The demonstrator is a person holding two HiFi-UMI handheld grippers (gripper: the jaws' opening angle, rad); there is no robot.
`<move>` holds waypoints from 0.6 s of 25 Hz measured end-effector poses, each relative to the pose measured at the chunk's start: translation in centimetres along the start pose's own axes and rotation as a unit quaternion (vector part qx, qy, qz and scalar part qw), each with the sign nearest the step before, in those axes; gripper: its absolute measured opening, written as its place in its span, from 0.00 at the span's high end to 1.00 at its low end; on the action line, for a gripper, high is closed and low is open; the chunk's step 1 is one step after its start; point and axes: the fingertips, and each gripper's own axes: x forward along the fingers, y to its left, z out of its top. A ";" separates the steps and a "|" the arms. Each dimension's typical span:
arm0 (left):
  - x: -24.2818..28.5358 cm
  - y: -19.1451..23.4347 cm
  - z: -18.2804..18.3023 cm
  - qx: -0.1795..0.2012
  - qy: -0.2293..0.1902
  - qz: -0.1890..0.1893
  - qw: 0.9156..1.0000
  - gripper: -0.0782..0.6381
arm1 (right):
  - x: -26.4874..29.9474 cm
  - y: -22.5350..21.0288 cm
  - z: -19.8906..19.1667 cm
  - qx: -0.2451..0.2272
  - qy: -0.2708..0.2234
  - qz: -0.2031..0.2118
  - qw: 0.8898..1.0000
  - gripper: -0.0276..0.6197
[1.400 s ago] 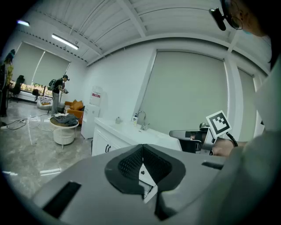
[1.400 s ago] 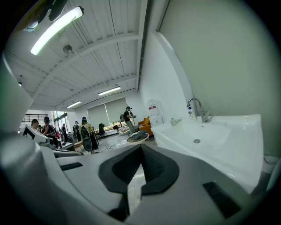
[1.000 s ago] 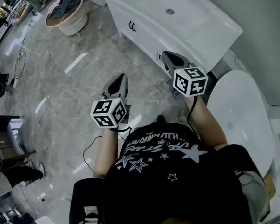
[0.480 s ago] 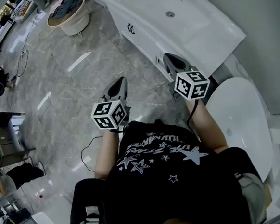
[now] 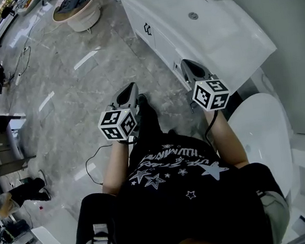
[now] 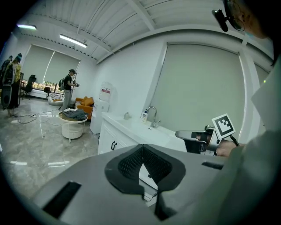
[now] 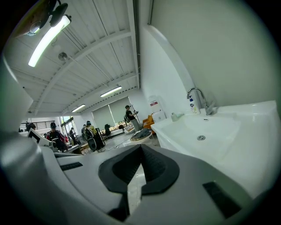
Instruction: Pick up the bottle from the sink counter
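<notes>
Head view: the left tool (image 5: 131, 90) and right tool (image 5: 189, 66), both closed and empty, hang over the floor (image 5: 70, 83) beside the white tabletop (image 5: 241, 43), with a toilet (image 5: 260, 126) nearby.

Left gripper view: jaws together. The bottle (image 6: 144, 116) stands well apart, beside the faucet (image 6: 152, 115).

Right gripper view: jaws together. The basin (image 7: 210, 127) lies between tool and bottle.

Grey marble floor (image 5: 59, 73), white walls (image 7: 210, 52), ceiling strip lights (image 7: 46, 39), shaded windows (image 6: 44, 66)

Shine against matt.
The floor (image 5: 59, 73) looks like polished, veined stone; the sink counter (image 5: 225, 39) is smooth glossy white, the faucet (image 7: 206, 106) bright metal. The left gripper (image 6: 141, 148) and right gripper (image 7: 140, 147) are matt grey plastic with ribbed black pads (image 6: 129, 165).
</notes>
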 end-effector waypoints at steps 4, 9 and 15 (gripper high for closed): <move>3.5 3.1 0.9 -0.011 0.004 -0.008 1.000 0.88 | 3.8 -1.6 0.2 0.004 0.009 -0.019 1.000 0.95; 8.9 7.8 3.8 -0.014 0.010 -0.025 1.000 0.88 | 10.3 -3.3 0.4 0.011 0.037 -0.038 0.999 0.95; 15.7 14.3 7.6 -0.022 0.027 -0.039 0.999 0.88 | 18.2 -4.4 2.9 0.001 0.046 -0.044 0.998 0.95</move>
